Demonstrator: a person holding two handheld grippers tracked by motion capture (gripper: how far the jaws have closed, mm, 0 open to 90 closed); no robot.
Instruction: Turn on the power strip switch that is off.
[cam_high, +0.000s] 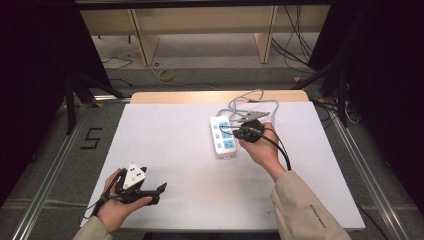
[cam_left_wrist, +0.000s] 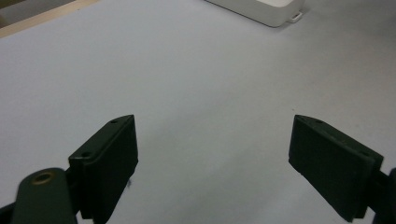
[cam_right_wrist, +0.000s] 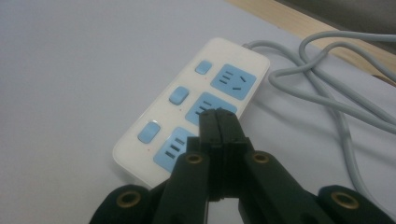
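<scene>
A white power strip (cam_high: 222, 136) with three blue sockets and three blue switches lies on the white table (cam_high: 175, 150), right of centre. In the right gripper view the power strip (cam_right_wrist: 187, 116) lies just beyond my right gripper (cam_right_wrist: 218, 116). Its jaws are pressed together with nothing between them, their tips over the middle socket. From above, the right gripper (cam_high: 239, 132) sits at the strip's right edge. My left gripper (cam_high: 156, 192) rests near the table's front left, open. The left gripper (cam_left_wrist: 212, 140) holds nothing between its black pads (cam_left_wrist: 109, 158).
The strip's grey cable (cam_high: 250, 102) loops behind it toward the table's far wooden edge (cam_high: 215, 96); the cable (cam_right_wrist: 327, 79) also curls right of the strip. A black cable (cam_high: 280, 147) trails from the right gripper along the forearm. Dark stands and floor cables surround the table.
</scene>
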